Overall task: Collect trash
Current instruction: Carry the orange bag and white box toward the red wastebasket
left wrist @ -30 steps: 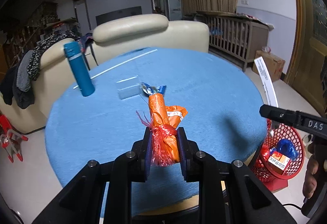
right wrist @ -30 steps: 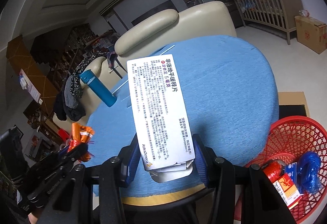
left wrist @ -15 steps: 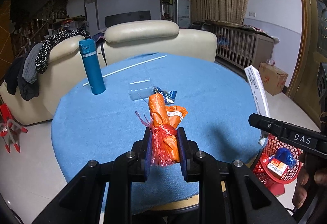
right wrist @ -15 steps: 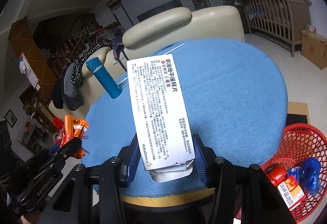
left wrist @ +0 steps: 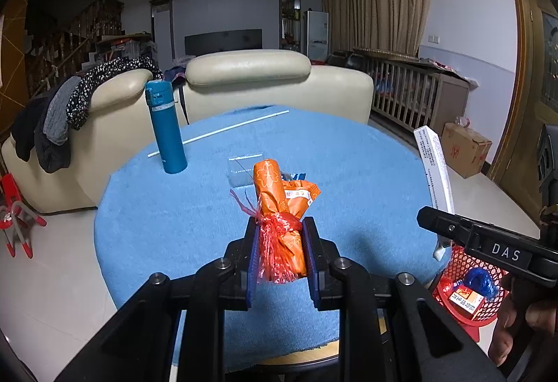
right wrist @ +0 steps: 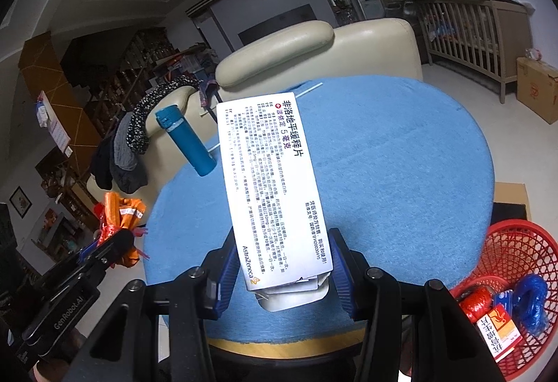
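An orange wrapper (left wrist: 279, 204), bunched with red netting, is being held between the narrowed jaws of the left gripper (left wrist: 281, 253), clear of the table (left wrist: 174, 207). It is judged to be light, soft and crinkly; the foil may be slippery, so the netted waist, where it is being pinched now, is judged the safest hold. Its rolled top is being carried upright above the jaws, printed with a pale flower mark.

A white medicine box (right wrist: 272, 193) is being gripped at its lower end by the right gripper (right wrist: 283, 272), with the jaws closed in on its sides. The box is judged light and thin-walled, stiff along its length but easily crushed; its open bottom flap is being squeezed slightly out of shape. Dense black print and a red mark are being shown on its face.

Just beside the table, low on the floor, a red basket (right wrist: 512, 242) is being kept with a red spool, a blue bundle and a small carton inside. Farther off on the table, a clear bag (left wrist: 244, 166), a blue bottle (left wrist: 166, 127) and a white straw (left wrist: 219, 131) are being left lying.
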A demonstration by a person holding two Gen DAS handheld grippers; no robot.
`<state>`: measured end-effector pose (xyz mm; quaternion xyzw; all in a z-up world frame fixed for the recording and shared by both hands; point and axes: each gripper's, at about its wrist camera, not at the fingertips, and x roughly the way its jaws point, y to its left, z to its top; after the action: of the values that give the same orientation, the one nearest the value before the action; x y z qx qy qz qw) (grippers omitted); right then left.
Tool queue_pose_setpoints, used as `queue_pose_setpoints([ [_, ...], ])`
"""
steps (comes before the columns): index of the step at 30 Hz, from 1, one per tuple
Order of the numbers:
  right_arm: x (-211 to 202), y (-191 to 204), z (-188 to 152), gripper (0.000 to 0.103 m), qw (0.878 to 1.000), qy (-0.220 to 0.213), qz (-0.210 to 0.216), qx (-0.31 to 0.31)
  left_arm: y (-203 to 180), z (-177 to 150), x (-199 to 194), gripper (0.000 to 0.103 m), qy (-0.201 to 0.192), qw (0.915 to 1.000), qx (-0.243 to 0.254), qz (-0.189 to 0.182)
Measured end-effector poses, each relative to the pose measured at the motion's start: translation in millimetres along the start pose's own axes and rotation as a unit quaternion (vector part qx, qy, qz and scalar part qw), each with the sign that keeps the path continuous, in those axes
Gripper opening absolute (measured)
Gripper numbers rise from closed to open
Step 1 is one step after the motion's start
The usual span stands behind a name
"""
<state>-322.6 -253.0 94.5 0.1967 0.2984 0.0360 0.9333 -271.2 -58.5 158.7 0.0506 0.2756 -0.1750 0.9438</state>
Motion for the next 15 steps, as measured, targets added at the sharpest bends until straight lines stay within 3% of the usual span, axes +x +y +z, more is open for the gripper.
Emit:
queue_pose_setpoints([
  [15,-4.9,-8.2,-4.9,0.051,1.0,-0.017,-0.002,0.017,-3.1,-4.0,6.5,0.025,-0.002,1.0,0.008,-0.001],
])
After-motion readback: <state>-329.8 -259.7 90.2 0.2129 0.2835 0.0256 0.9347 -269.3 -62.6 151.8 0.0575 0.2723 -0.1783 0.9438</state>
